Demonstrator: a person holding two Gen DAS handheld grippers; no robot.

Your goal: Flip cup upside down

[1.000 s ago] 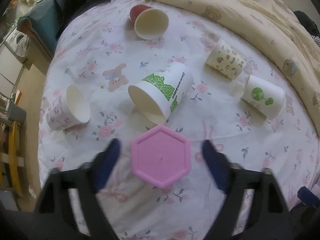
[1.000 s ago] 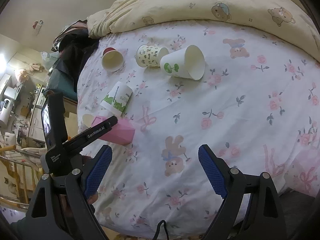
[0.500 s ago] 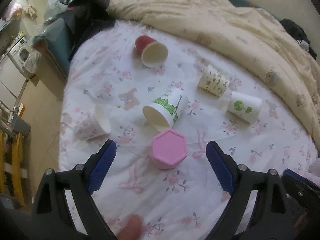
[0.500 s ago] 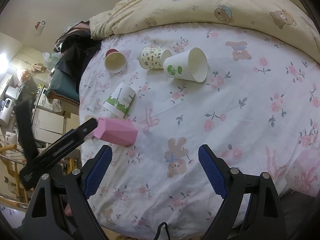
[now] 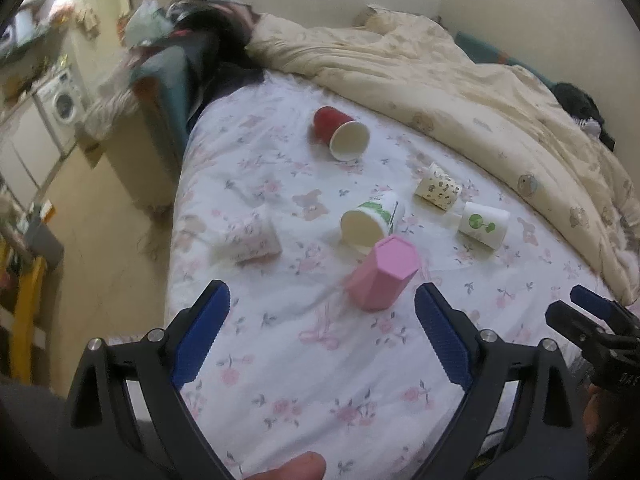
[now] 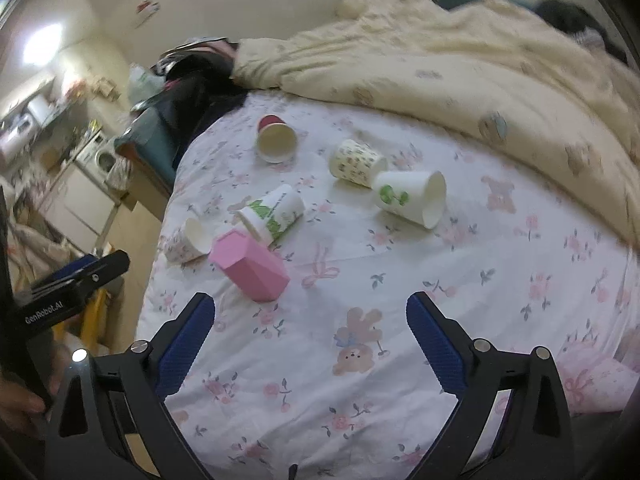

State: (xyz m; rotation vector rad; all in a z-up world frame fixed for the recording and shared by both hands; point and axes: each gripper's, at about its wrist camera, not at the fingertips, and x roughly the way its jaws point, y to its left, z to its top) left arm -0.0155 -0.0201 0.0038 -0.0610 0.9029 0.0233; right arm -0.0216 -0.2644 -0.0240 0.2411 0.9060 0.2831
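A pink hexagonal cup [image 5: 383,274] stands upside down on the floral bedsheet [image 5: 304,360], its flat base up; it also shows in the right wrist view [image 6: 249,269]. My left gripper [image 5: 322,322] is open and empty, held back from the cup near the bed's front edge. My right gripper [image 6: 310,334] is open and empty, above the sheet to the right of the cup. Several paper cups lie on their sides behind it: a green-leaf one [image 5: 372,224], a red one [image 5: 340,136], a pink-flowered one [image 5: 252,236], a patterned cream one [image 5: 438,192] and a white one with a green mark [image 5: 482,224].
A rumpled cream duvet [image 5: 460,88] covers the far and right part of the bed. Dark clothes [image 5: 216,40] are piled at the bed's far left corner. The bed's left edge drops to the floor [image 5: 100,220], with a washing machine [image 5: 60,104] and a yellow frame [image 5: 24,312] beyond.
My left gripper has drawn back and up from the pink cup, which stays base up on the sheet. The right gripper has lifted and tilted a little; both stay open.
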